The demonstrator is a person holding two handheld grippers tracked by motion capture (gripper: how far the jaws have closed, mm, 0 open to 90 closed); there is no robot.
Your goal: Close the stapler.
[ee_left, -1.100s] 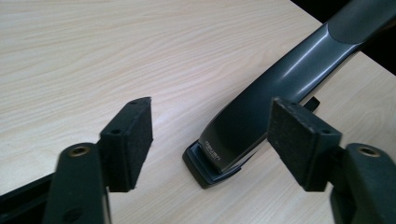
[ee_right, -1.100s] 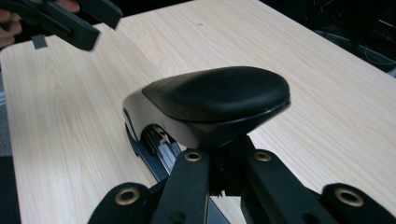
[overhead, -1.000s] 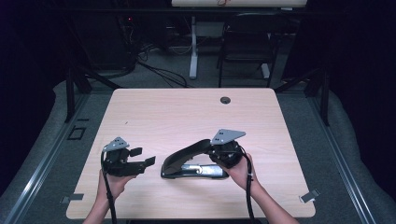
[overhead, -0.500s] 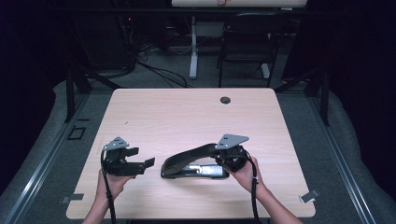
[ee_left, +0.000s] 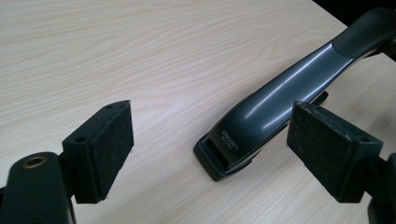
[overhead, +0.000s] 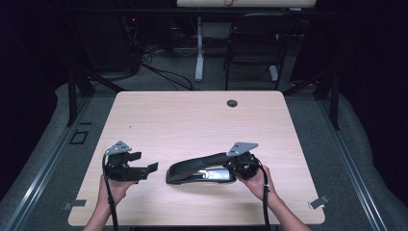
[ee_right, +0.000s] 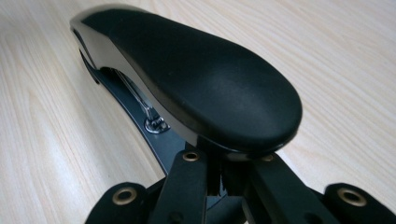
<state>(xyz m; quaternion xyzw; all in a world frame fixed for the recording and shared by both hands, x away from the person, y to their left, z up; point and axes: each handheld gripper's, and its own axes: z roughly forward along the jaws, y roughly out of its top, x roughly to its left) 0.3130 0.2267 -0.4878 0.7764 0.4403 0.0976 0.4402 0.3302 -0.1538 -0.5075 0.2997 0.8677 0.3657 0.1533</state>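
Right gripper (overhead: 239, 168) is what I read first: its jaws are clamped on the rear end of the black stapler (overhead: 199, 169), and in the right gripper view the stapler's rounded black handle (ee_right: 196, 79) rises directly above the closed jaws, with a metal rivet showing on the base beneath. I note the stapler lies flat on the tabletop (overhead: 192, 120), near the front edge and roughly centred, its nose pointing toward my left side. Left gripper (overhead: 139, 169) sits just beside that nose, apart from it; its jaws have just been opening and now stand wide with nothing between the pads. In the left gripper view I see the two black pads (ee_left: 109, 140) spread to either side, the stapler's front end (ee_left: 233, 144) on the wood ahead of them, a printed brand mark legible on the grey top. Farther back, a round cable hole (overhead: 232, 103) sits near the far edge of the tabletop. Beyond it, chair and desk legs stand on the dark floor.
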